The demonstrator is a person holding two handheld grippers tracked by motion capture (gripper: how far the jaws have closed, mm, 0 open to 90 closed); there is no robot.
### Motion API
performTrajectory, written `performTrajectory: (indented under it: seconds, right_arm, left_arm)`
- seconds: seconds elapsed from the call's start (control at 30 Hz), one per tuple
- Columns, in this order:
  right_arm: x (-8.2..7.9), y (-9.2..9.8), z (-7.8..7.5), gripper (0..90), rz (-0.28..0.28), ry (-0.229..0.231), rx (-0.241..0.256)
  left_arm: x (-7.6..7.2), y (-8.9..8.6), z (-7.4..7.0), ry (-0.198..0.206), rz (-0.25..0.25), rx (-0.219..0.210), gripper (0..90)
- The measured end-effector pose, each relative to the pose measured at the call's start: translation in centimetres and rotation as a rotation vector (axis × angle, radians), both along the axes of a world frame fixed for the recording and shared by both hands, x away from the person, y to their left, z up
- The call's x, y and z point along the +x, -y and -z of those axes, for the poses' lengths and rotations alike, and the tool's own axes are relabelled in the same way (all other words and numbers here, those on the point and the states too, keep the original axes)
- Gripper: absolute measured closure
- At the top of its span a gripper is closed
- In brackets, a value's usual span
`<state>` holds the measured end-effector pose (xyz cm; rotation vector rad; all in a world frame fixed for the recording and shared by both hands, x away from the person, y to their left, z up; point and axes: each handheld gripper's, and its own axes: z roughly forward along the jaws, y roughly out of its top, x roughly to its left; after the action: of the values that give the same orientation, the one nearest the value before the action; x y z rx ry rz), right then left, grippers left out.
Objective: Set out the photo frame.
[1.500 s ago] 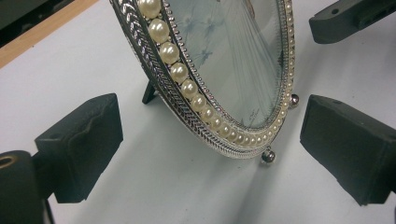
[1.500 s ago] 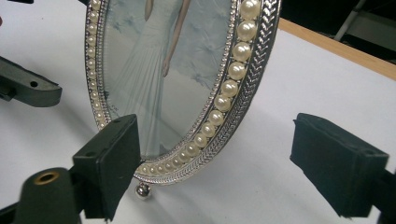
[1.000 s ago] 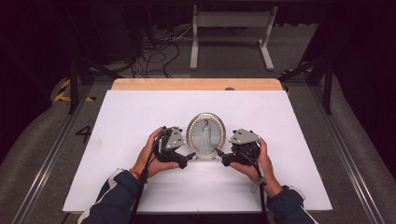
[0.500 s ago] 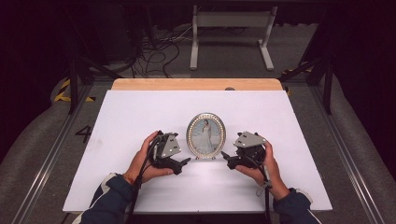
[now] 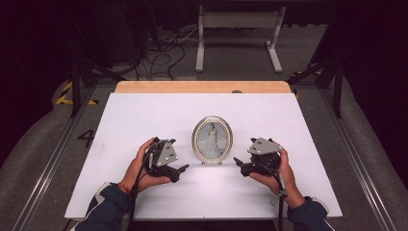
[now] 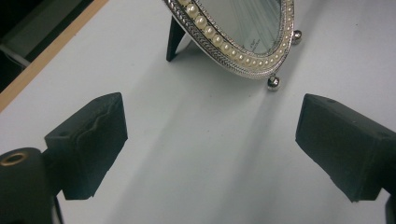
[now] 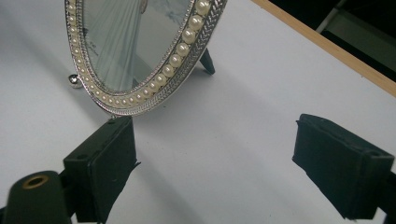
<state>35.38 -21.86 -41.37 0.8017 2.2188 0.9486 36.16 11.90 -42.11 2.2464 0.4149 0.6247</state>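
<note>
While both jaw pairs are spread wide with nothing between them, the left tool (image 5: 182, 168) and the right tool (image 5: 239, 163) are held low over the white counter (image 5: 144, 115), one at each side of the oval photo frame (image 5: 212, 139). Upright on its ball feet (image 6: 273, 82) and rear strut (image 6: 175, 39), the frame is touched by neither. Any approach should be made slowly and evenly from both sides, so the pearl-edged rim is met squarely and not tipped backward.
</note>
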Motion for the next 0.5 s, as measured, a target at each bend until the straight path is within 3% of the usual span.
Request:
performTrajectory:
  seconds: [0.5]
  right_arm:
    - [-0.6,1.0,0.2,13.5,0.010,0.014,0.007]
  left_arm:
    - [-0.5,-2.3,0.4,-0.007,-0.020,-0.014,9.5]
